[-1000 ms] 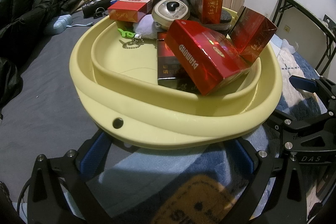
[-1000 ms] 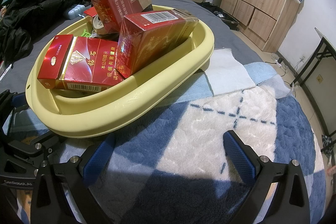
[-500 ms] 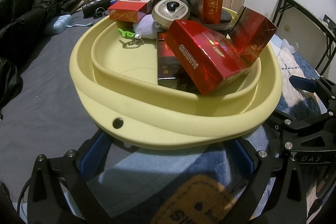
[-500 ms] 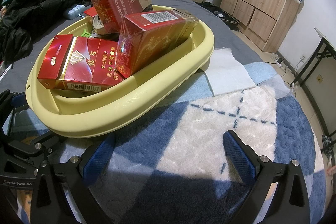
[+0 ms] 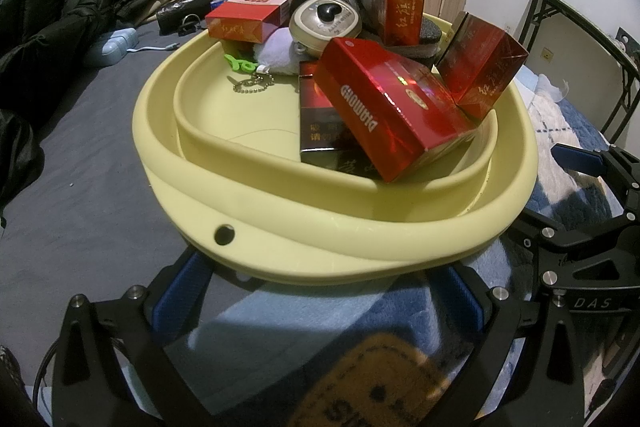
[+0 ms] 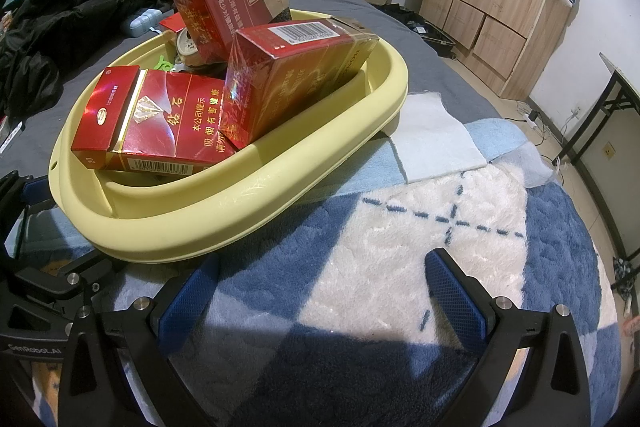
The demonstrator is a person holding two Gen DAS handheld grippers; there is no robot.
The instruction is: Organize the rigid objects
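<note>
Nothing moved; "DIAMOND" carton (image 5: 394, 111) tilted

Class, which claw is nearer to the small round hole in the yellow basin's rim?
Left. The left claw sits just below the hole; the right claw is further along the pale yellow plastic basin, over the rug.
</note>
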